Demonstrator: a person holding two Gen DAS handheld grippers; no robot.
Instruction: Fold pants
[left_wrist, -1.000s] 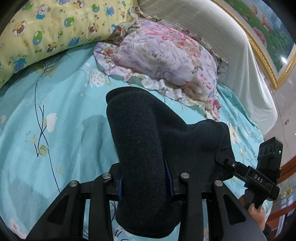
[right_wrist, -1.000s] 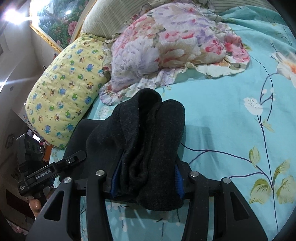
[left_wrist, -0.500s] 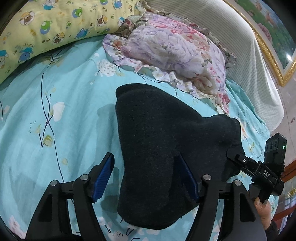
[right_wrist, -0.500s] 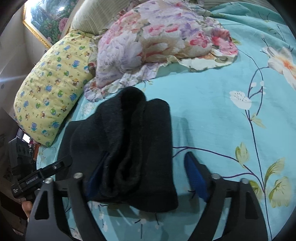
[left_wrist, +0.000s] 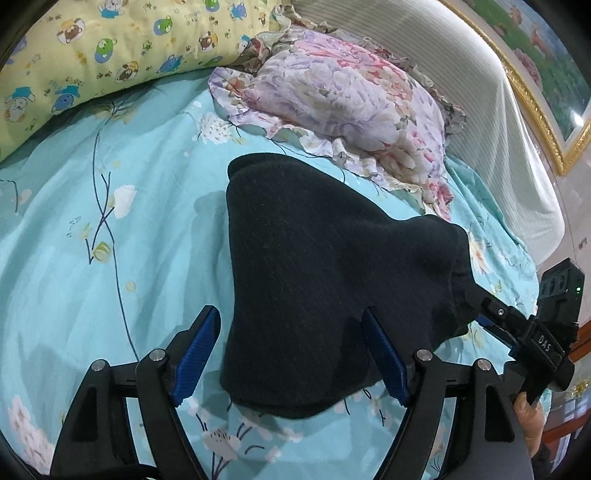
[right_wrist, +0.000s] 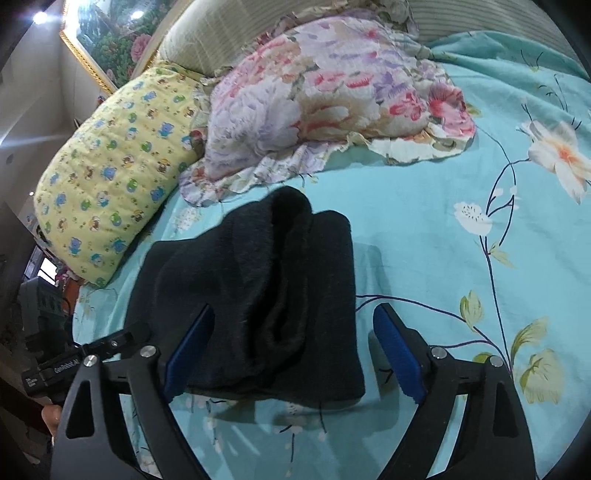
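Note:
The dark folded pants (left_wrist: 325, 280) lie in a thick bundle on the turquoise floral bedsheet (left_wrist: 110, 266). My left gripper (left_wrist: 291, 354) is open, its blue-padded fingers on either side of the bundle's near edge without pinching it. In the right wrist view the pants (right_wrist: 266, 295) show their folded layers. My right gripper (right_wrist: 291, 350) is open too, its fingers astride the other end. Each gripper appears in the other's view: the right one (left_wrist: 517, 328) at the bundle's right end, the left one (right_wrist: 74, 365) at its left.
A floral ruffled pillow (left_wrist: 347, 99) lies just behind the pants. A yellow cartoon-print pillow (left_wrist: 92, 48) sits at the back left. A striped headboard cover (left_wrist: 461, 74) and a gold-framed picture (left_wrist: 546, 74) stand behind. The bed edge is by the right gripper.
Both grippers were shut on the pants one second ago. They opened and let go, and the bundle now rests on the sheet, spread wider between the fingers.

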